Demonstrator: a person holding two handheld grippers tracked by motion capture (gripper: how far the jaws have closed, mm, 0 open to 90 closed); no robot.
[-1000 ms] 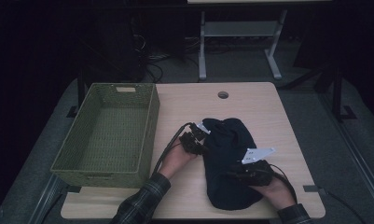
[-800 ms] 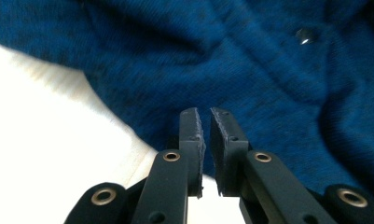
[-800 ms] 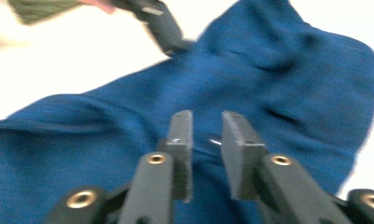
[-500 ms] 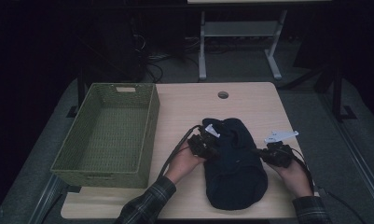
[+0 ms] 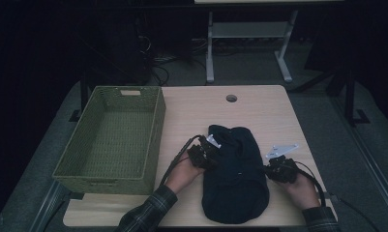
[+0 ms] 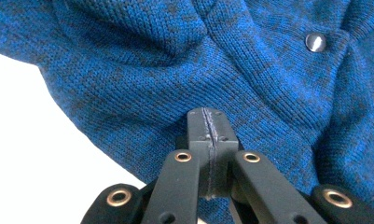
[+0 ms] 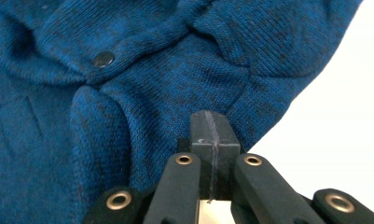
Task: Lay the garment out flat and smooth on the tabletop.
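The dark blue knitted cardigan [image 5: 236,176] lies lengthwise on the bench between closed left tongs [image 5: 207,155] and right tongs [image 5: 275,169], each pinching an edge.

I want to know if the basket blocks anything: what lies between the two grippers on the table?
In the high view, the dark blue knitted garment lies between the left gripper and the right gripper; the green basket stands off to the left.

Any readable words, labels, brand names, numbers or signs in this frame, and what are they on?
None can be read.
Blue knitted button-up garment: plain knit, no tag or print; its dark round buttons carry no legible marking.
Green woven rectangular basket: no label.
Light wooden table: bare, no writing.
Black jaws of either tool: only brass rivets, no lettering.
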